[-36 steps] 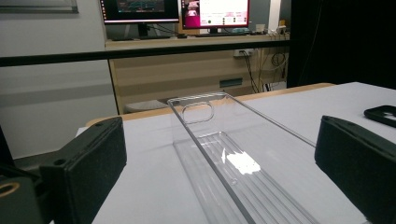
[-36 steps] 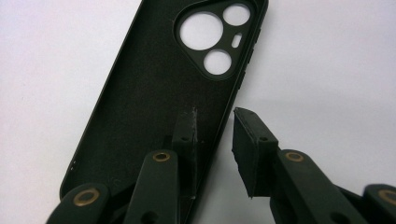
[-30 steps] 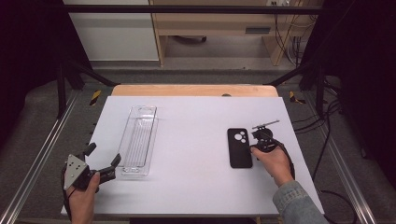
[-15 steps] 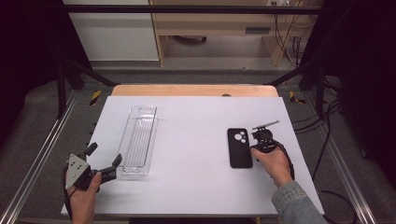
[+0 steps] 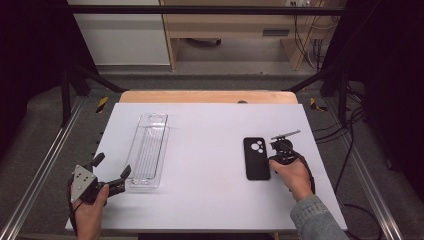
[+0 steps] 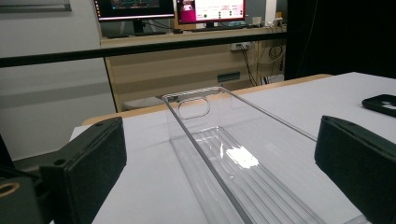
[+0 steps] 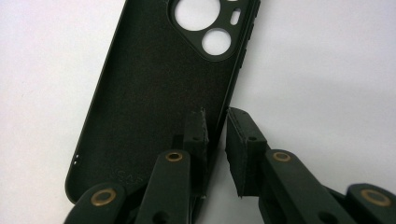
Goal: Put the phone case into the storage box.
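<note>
While both hands sit much where they were a second ago, the one real change is at the right tongs [image 7: 215, 135]: their jaws have just been closing, and the right gripper view shows them astride the long edge of the black phone case [image 7: 159, 88], one pad over the case's inner face, the other outside on the white worktop [image 7: 327, 70]. A sliver of light remains between the outer pad and the rim, so the pinch looks nearly made rather than firm; I judge a lift is the step in hand, and it would want that last gap taken up first.

From the high view, the case [image 5: 257, 158] lies flat at the right of centre of the frame, camera holes toward the top, with the right tongs [image 5: 278, 154] at its right edge. That view cannot show which side of the rim each pad stands on; the right gripper view settles it.

Low at the left of the high view, the left tongs [image 5: 111, 171] stand spread and empty, just short of the near end of the clear tray [image 5: 148, 150]. Through the left gripper view the tray [image 6: 243, 158] runs away between the two pads, untouched, and the case's corner [image 6: 380, 103] shows at the right edge.
</note>
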`<state>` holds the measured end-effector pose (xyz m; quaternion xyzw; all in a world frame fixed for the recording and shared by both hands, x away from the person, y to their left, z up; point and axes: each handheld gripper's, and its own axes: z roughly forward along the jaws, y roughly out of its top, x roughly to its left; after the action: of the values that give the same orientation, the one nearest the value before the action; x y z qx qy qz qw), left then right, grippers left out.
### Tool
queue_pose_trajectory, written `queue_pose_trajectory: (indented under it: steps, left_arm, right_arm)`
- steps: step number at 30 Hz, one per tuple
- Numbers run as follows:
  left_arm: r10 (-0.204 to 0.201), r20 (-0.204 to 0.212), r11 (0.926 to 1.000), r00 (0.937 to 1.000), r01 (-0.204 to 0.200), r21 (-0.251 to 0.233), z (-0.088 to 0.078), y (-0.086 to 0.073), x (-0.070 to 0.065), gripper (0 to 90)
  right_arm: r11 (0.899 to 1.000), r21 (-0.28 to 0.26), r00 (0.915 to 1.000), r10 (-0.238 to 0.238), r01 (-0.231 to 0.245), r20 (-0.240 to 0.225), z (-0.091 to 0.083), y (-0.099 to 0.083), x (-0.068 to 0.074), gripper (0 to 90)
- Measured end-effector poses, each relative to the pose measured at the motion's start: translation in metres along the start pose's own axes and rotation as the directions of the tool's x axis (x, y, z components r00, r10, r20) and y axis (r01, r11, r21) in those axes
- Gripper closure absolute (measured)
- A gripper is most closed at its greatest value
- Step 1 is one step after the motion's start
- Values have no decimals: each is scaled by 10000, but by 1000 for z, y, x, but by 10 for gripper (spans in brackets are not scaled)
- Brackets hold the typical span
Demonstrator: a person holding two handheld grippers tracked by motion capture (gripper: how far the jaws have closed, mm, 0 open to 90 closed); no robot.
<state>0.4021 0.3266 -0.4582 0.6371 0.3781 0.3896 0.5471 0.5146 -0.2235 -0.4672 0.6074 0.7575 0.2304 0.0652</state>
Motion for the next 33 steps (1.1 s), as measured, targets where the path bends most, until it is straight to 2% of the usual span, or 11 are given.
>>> queue_pose_trajectory:
  steps: [14,20,23,24,28,31,33]
  left_arm:
    - [91,-47,9999,9999,-90,74,1,0,1,17]
    - [88,-48,9999,9999,-88,70,1,0,1,17]
    - [-80,-64,10000,9999,81,18,-1,0,2,17]
    - [-119,-91,9999,9999,119,7,-1,0,3,17]
    - [-261,-176,9996,9995,259,-105,-4,1,5,16]
    - [-215,-365,9998,9991,212,-61,-6,1,7,14]
    - [-366,-506,9993,9980,365,-44,-8,1,7,13]
  right_arm:
    - [9979,-127,9979,630,-628,142,-2,-3,-1,871]
    - [9979,-296,9980,588,-582,214,-3,-4,0,877]
    - [9957,-744,9985,553,-551,0,-9,-4,1,881]
    - [9957,-744,9985,553,-551,0,-9,-4,1,881]
    - [9892,-1366,9986,537,-526,39,-14,-3,4,883]
    - [9798,-1962,9987,449,-397,221,-18,-3,7,883]
    - [9675,-2523,9990,266,-166,361,-23,-3,10,882]
